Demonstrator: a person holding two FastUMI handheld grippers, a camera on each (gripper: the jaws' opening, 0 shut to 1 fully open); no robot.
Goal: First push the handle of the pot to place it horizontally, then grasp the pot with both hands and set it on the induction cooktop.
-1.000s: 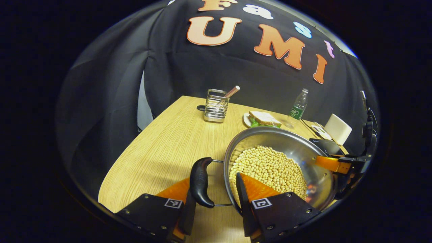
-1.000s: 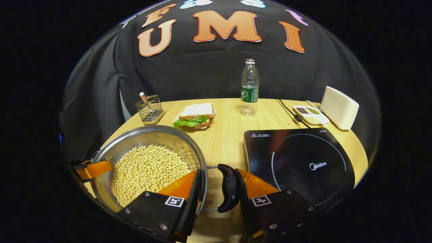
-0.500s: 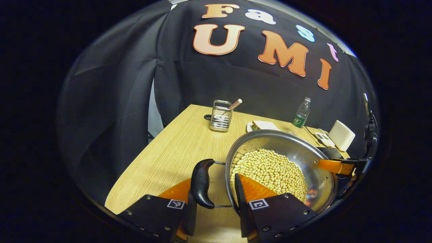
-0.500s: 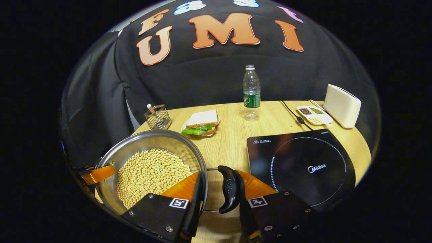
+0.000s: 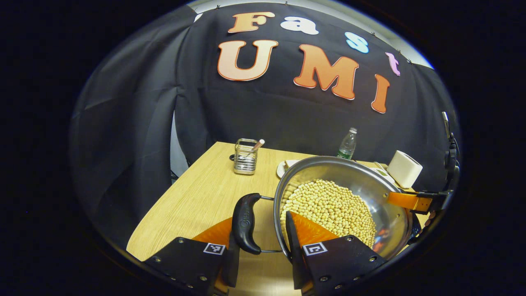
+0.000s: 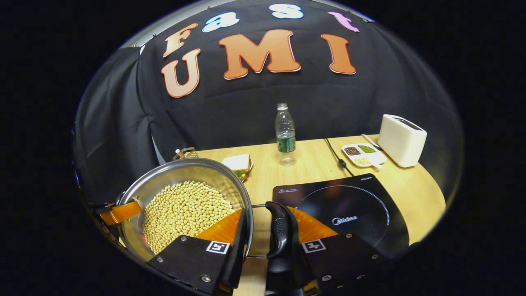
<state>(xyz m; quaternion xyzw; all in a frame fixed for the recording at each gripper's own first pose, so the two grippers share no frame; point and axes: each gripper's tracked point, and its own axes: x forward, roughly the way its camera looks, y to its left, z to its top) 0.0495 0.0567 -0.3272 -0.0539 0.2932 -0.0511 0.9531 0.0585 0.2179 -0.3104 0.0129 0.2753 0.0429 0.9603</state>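
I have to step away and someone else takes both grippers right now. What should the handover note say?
Left gripper: shut across the pot rim at its left handle.
Right gripper: shut across the rim at the right handle.
The pot, full of soybeans, is held off the table, left of the induction cooktop.
Done: both-hand grasp, lift.
Left: carry it right, set it on the cooktop, release.

Steel pot (image 6: pixel 187 172), full of pale beans (image 6: pixel 185 207), black side handles (image 6: pixel 278 230) level, is up off the desk, left of the flat black cooktop (image 6: pixel 349 209).
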